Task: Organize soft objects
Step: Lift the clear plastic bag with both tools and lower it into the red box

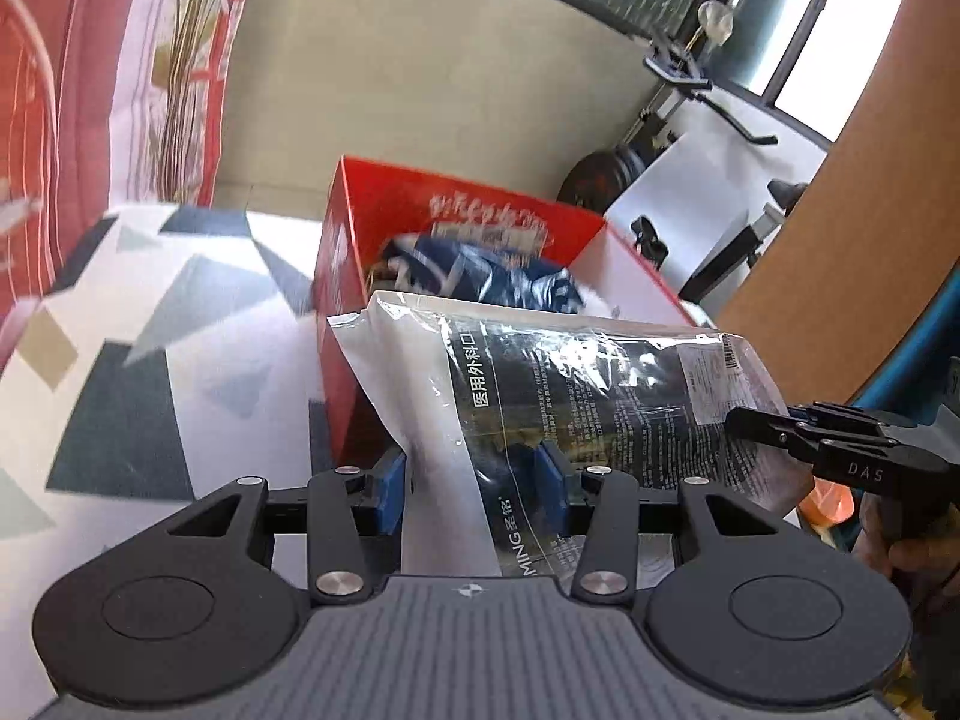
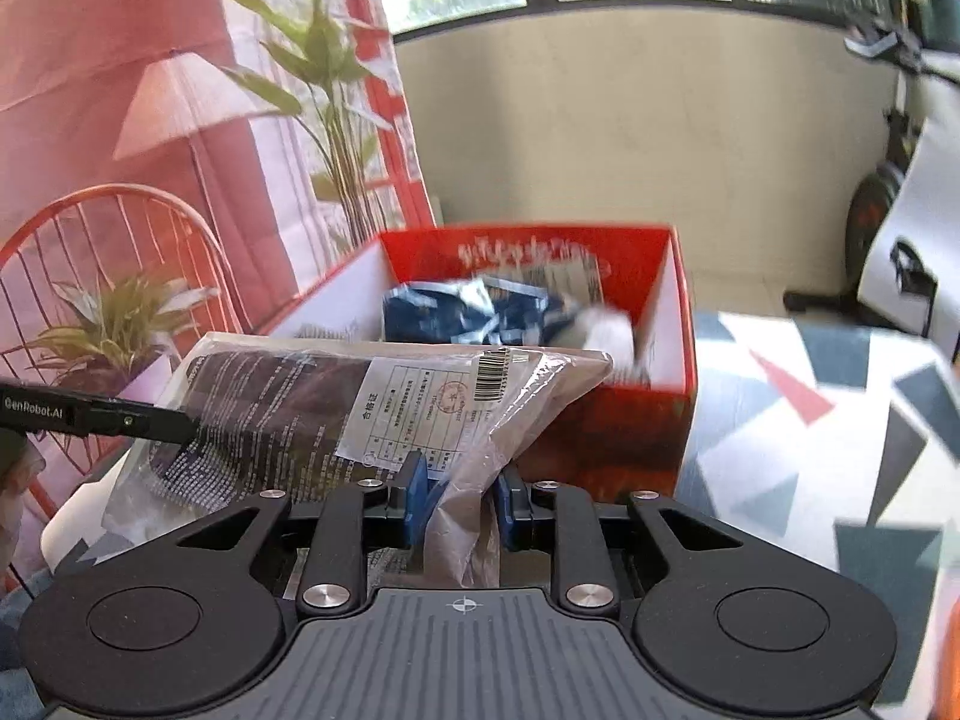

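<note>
Plastic mask packet point(image 1: 576, 396) held by two tools, one red box point(image 1: 384, 252) behind.

A clear plastic packet point(image 1: 576, 396) with dark contents and printed text is clamped at its near end between the blue pads point(image 1: 553, 477) of the left gripper point(image 1: 474, 480); its far right edge is gripped by the right gripper point(image 1: 741, 423), seen entering from the right; the packet is held above the near rim of an open red box point(image 1: 342, 276); blue-and-white wrapped items point(image 1: 498, 276) are seen inside; the box is set on a counter point(image 1: 120, 372) covered in a geometric-patterned cloth.
</note>
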Motion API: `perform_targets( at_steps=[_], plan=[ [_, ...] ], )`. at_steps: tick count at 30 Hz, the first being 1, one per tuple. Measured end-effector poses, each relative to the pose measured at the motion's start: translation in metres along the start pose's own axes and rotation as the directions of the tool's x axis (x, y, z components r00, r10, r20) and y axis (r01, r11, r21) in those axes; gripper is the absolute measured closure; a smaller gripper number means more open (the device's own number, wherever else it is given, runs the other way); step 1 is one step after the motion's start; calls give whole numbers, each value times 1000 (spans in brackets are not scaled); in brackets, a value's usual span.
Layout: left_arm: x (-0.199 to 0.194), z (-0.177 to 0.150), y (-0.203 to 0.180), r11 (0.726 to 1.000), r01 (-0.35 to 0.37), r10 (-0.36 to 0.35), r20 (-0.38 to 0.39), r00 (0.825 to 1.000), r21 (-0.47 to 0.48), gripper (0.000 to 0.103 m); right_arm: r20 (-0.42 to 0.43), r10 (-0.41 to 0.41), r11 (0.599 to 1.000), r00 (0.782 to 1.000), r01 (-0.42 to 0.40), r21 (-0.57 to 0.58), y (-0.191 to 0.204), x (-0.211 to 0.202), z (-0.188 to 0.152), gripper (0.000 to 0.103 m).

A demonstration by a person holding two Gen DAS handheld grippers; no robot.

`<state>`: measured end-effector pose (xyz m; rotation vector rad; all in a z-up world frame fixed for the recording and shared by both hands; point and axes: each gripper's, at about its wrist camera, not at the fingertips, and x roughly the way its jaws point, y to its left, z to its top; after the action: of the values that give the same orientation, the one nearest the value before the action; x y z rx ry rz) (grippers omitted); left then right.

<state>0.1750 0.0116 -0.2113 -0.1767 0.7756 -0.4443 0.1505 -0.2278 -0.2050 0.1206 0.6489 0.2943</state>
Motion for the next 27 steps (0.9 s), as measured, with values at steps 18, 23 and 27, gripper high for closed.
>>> perform_targets(
  at_steps=[18,23,27],
  plan=[
    [50,84,-27,999,-24,21,76,997,47,56,106,-132,988,986,139,-61,-36,41,83,82],
    [76,87,-28,998,-7,6,30,1000,58,56,92,-163,985,982,168,-46,-53,56,80,82],
    [89,89,-22,999,0,-1,11,1000,41,56,81,-173,983,981,178,-53,-60,68,80,82]
  ],
)
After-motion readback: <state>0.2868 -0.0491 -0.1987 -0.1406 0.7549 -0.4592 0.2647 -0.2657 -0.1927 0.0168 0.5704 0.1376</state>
